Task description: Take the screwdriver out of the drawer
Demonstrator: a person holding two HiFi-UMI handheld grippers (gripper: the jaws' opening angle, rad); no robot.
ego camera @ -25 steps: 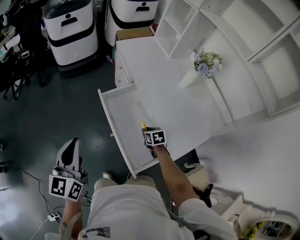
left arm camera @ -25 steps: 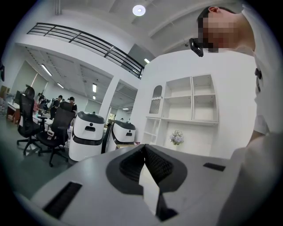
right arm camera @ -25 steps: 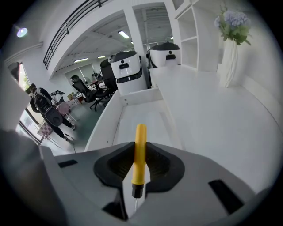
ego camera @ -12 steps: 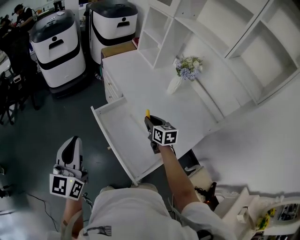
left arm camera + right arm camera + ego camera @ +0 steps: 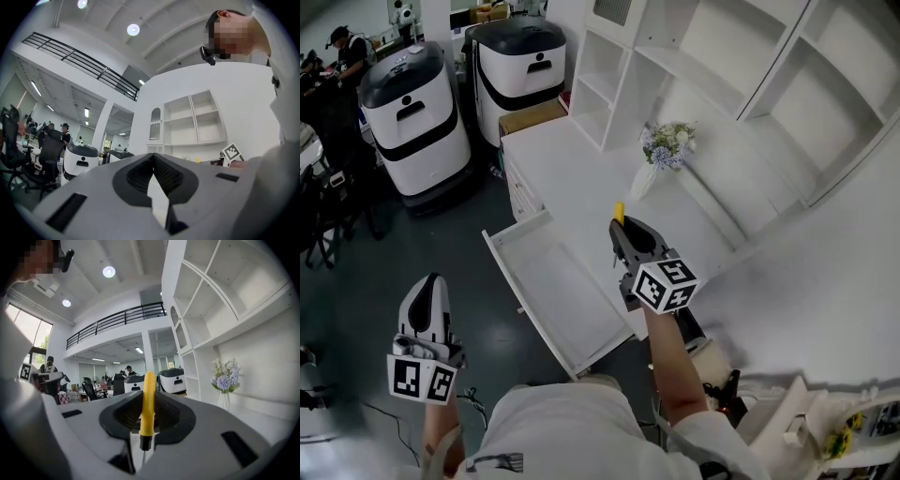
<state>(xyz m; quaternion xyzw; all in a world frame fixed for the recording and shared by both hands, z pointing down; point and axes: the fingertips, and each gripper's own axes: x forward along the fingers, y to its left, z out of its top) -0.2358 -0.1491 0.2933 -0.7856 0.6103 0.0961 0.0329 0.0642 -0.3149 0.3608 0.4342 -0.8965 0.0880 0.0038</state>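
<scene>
My right tongs (image 5: 623, 239) clamped on yellow screwdriver (image 5: 148, 401), above counter (image 5: 581, 164) edge beside open drawer (image 5: 558, 291). Left tongs (image 5: 152, 176) together, empty. I judge removal done; next, set it on counter.

Count: one screwdriver (image 5: 619, 213), one open drawer (image 5: 564, 292), one flower vase (image 5: 644, 181), two white machines (image 5: 411, 112), one left tool (image 5: 428, 282), one right tool (image 5: 622, 229).
</scene>
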